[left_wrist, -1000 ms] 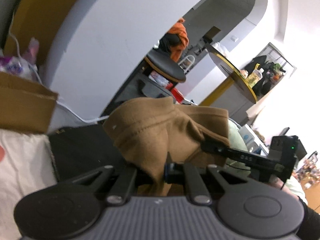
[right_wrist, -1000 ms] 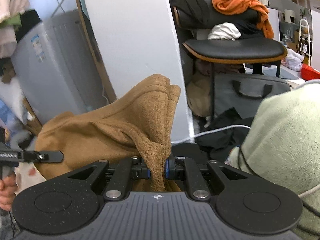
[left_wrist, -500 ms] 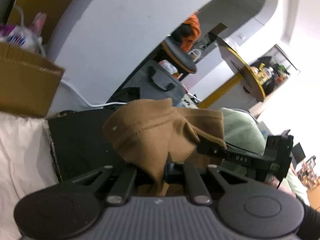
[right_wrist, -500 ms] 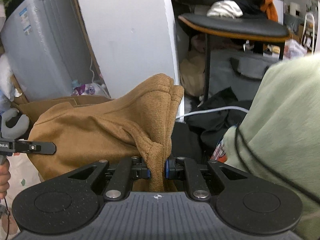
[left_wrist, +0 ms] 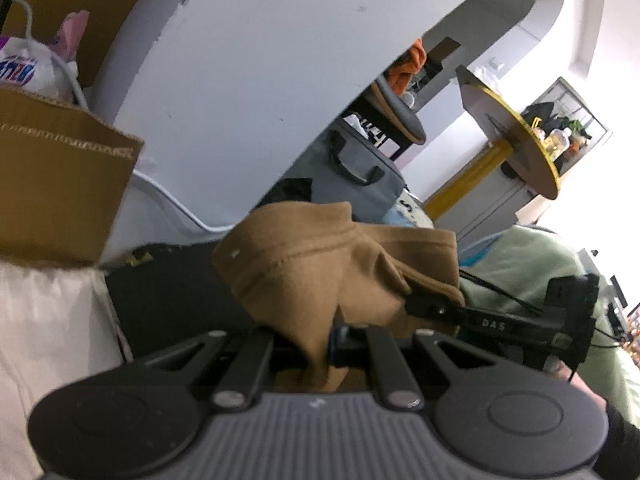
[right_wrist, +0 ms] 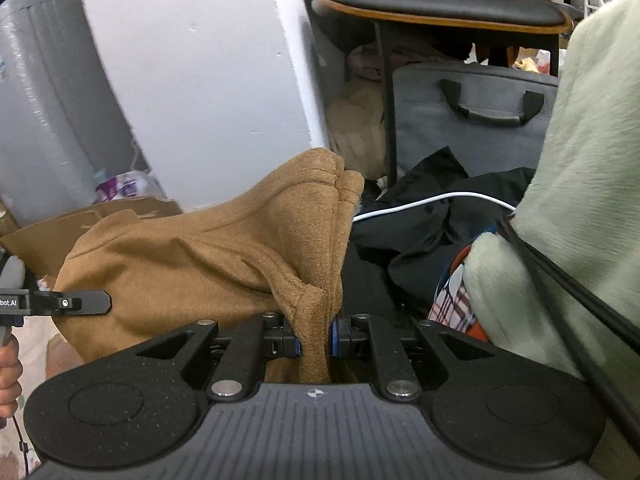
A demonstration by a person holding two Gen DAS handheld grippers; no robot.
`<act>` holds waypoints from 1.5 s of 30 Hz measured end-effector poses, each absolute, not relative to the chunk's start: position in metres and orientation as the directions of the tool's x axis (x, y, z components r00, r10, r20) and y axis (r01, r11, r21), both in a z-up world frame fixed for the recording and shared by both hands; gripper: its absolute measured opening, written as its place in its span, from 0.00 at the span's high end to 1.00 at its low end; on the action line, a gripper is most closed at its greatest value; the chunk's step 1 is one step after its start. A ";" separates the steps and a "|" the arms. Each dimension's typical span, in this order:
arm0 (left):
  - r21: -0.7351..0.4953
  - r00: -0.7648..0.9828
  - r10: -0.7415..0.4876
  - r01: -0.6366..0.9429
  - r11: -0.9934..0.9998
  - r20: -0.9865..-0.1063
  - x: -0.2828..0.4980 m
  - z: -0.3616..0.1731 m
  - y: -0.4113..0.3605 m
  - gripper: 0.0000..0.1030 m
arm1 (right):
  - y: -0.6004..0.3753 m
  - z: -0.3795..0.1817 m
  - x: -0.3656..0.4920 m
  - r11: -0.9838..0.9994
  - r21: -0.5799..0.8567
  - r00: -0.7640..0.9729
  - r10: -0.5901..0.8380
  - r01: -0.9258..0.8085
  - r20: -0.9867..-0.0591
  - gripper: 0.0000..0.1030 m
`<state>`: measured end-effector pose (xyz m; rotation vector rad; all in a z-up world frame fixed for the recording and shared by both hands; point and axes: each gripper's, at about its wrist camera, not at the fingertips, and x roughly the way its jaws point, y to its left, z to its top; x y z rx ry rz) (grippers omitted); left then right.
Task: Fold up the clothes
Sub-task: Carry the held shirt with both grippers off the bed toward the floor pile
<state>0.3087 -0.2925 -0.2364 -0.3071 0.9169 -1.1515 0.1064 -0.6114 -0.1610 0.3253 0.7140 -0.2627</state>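
Both views have dipped since a second ago: the white wall [right_wrist: 192, 92] fills more of the upper left of the right wrist view, and the chair seat [right_wrist: 440, 12] has climbed to the top edge. In the left wrist view the cardboard box [left_wrist: 60, 184] has grown larger at the left edge. That suggests the garment is being carried lower, perhaps toward a surface for laying out, though no surface under it shows.

The brown garment [right_wrist: 192, 264] hangs bunched across the lower middle of both views, held in the air between the two tools, much as before. A pale green sleeve [right_wrist: 580, 200] crowds the right side more than earlier.

The right gripper [right_wrist: 316, 340] pinches a gathered hem at bottom centre. The left gripper [left_wrist: 316, 352] has its fingers pressed on another fold of the same cloth.
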 end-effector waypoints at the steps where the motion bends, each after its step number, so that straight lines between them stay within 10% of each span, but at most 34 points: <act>1: -0.632 0.109 -0.879 0.654 0.415 -0.465 0.314 -0.239 -0.296 0.93 | -0.614 -0.164 0.111 0.916 0.199 0.726 -0.129 0.348 -0.676 0.87; 29: -0.564 0.278 -0.780 0.561 0.605 -0.560 0.387 -0.331 -0.320 0.89 | -0.646 -0.262 0.227 0.942 0.106 0.612 -0.120 0.319 -0.782 0.87; 39: -0.511 0.306 -0.750 0.578 0.636 -0.586 0.393 -0.329 -0.323 0.88 | -0.665 -0.262 0.258 0.938 -0.044 0.501 -0.222 0.343 -0.837 0.66; 45: -0.475 0.319 -0.721 0.581 0.661 -0.615 0.388 -0.327 -0.318 0.70 | -0.667 -0.238 0.261 0.922 -0.123 0.485 -0.302 0.367 -0.820 0.66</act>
